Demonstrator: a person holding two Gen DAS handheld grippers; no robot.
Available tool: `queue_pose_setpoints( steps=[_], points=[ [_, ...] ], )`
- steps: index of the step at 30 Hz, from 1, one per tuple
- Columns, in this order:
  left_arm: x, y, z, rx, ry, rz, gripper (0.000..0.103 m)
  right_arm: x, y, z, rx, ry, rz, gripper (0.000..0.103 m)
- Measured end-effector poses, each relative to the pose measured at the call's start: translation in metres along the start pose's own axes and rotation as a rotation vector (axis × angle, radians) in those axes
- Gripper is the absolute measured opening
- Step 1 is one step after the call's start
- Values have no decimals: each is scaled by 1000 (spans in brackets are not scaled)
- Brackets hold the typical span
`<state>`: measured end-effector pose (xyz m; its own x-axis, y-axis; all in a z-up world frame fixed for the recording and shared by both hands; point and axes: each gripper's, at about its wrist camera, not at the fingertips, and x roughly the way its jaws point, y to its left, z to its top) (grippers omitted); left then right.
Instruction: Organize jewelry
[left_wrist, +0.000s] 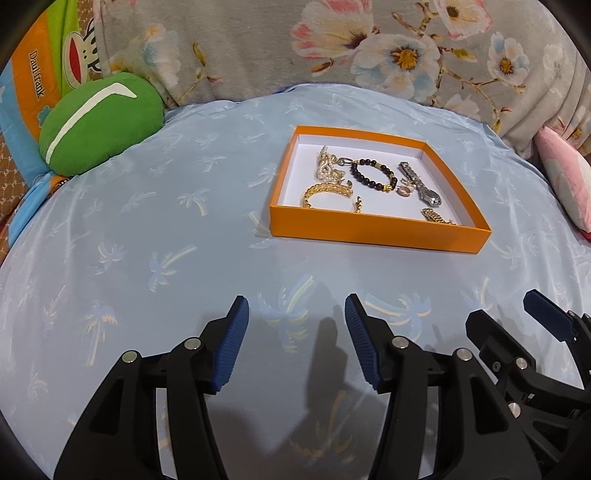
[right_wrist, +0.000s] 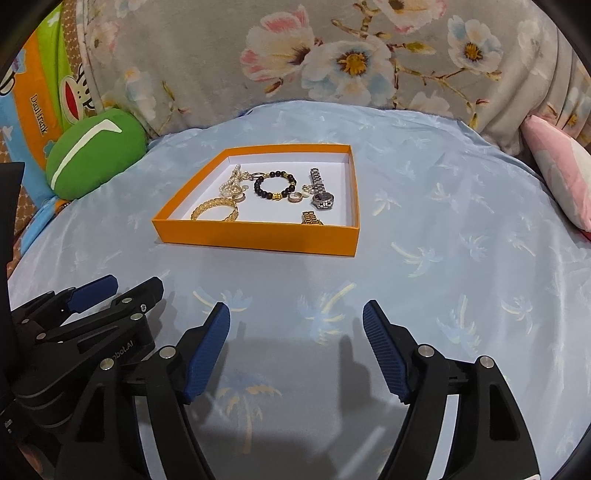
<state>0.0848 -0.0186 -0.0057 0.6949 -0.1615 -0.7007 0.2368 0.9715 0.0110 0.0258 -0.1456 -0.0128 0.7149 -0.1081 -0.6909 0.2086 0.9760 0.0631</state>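
Observation:
An orange box (left_wrist: 373, 232) (right_wrist: 258, 236) with a white floor lies on the blue palm-print sheet. Inside lie a pearl piece (left_wrist: 327, 164) (right_wrist: 231, 186), a gold chain bracelet (left_wrist: 327, 191) (right_wrist: 216, 208), a dark bead bracelet (left_wrist: 371, 173) (right_wrist: 275, 184), a silver watch (left_wrist: 421, 184) (right_wrist: 321, 192), rings (right_wrist: 295, 197) and a small gold watch (left_wrist: 434, 215) (right_wrist: 311, 218). My left gripper (left_wrist: 295, 310) and right gripper (right_wrist: 297, 314) are open and empty, side by side, well short of the box.
A green cushion (left_wrist: 99, 122) (right_wrist: 94, 153) sits at the far left by a cartoon-print pillow (left_wrist: 29, 96). A floral quilt (left_wrist: 332, 48) banks up behind the box. A pink pillow (left_wrist: 565, 181) (right_wrist: 557, 166) lies at the right.

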Motion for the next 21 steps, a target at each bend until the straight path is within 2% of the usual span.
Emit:
queue_pose_setpoints(
  steps=[2, 9, 16, 21],
  points=[
    [1, -1, 0, 5, 4, 18, 53, 1, 1, 0, -2, 4, -10, 73],
    [1, -3, -1, 14, 2, 100, 66, 4, 0, 0, 3, 17, -28, 73],
    [0, -6, -2, 25, 0, 139, 66, 5, 1, 0, -4, 23, -50, 74],
    [0, -6, -1, 27, -1, 140, 66, 5, 1, 0, -4, 22, -51, 74]
  ],
)
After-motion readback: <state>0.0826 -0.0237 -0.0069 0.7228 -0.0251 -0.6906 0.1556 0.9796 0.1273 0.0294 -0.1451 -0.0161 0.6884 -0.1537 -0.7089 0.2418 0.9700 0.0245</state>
